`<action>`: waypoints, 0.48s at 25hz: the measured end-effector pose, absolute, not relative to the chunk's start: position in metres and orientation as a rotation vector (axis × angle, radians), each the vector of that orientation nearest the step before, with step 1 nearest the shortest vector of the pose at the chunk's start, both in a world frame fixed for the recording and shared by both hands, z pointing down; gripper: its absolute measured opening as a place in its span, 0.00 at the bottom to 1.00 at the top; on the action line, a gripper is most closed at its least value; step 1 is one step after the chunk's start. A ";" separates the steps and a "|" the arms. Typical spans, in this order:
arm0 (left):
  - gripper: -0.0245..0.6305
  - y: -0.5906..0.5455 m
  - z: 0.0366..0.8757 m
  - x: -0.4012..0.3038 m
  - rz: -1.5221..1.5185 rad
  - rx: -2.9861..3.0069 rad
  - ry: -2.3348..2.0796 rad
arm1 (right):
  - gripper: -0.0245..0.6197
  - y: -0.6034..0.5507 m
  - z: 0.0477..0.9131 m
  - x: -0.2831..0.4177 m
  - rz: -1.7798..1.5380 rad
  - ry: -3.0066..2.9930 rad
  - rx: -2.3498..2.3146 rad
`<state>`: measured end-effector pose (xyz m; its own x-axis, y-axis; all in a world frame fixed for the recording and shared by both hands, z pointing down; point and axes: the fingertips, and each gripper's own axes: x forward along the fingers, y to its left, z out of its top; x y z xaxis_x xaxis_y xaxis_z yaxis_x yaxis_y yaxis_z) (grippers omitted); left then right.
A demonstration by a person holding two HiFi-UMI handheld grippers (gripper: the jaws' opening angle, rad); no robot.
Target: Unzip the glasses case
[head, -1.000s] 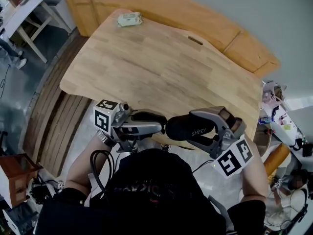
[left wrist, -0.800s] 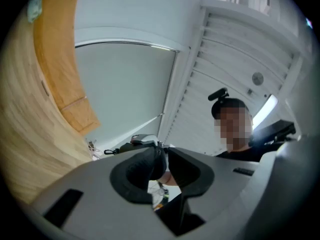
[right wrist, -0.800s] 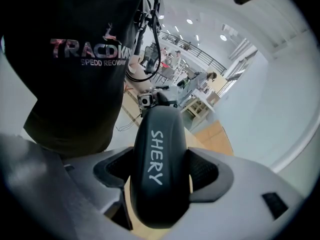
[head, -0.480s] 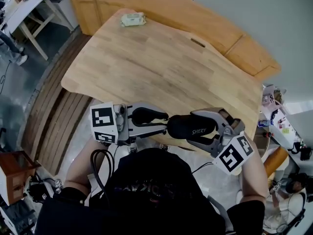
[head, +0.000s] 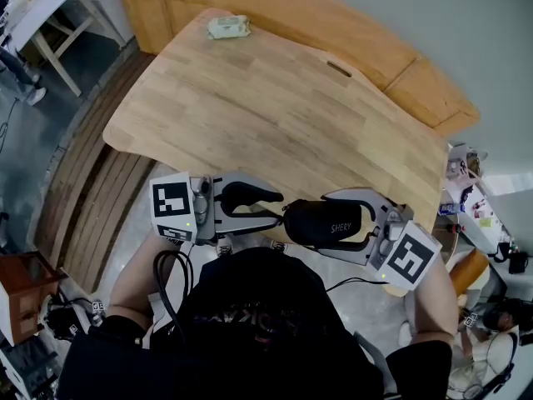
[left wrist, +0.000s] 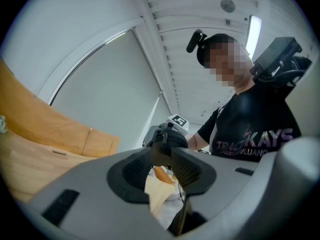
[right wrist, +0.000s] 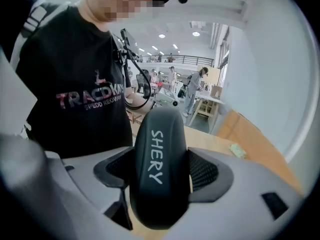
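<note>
1. Head view: a person in a black T-shirt point(head: 250, 323) holds two grippers close to the chest, above the near edge of a wooden table point(head: 275, 115).
2. The right gripper point(head: 323, 222) clamps the black glasses case point(head: 312, 219) across its middle, with one pad pressed on each long side. The case is lifted clear of the table and lies roughly level. Its white "SHERY" lettering point(head: 339, 227) faces up.
3. Right gripper view: the case point(right wrist: 159, 184) fills the space between the pads of the right gripper point(right wrist: 160, 159), and the table runs off behind it.
4. The left gripper point(head: 279, 207) lies about level, its tips at the left end of the case. Its jaws have just been opening and stand a little apart.
5. Left gripper view: a gap shows between the pads of the left gripper point(left wrist: 164, 155). The dark end of the case point(left wrist: 167, 141) sits at their tips, and whether the pads touch it cannot be told. The right gripper's marker cube point(left wrist: 179, 120) shows just behind.
6. The zip cannot be made out in any view.
7. A pale packet point(head: 227, 27) lies at the far end of the table, well apart from both grippers.
</note>
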<state>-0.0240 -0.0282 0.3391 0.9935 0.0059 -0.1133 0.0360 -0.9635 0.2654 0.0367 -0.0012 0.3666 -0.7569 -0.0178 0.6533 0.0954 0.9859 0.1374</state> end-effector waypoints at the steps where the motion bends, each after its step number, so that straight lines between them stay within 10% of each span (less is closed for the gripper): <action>1: 0.24 -0.027 0.336 -0.024 -0.196 2.870 0.030 | 0.58 0.001 0.366 0.038 -0.158 -2.435 -0.076; 12: 0.26 -0.028 0.337 -0.015 0.009 3.144 -0.100 | 0.58 0.018 0.361 0.041 0.124 -2.487 -0.352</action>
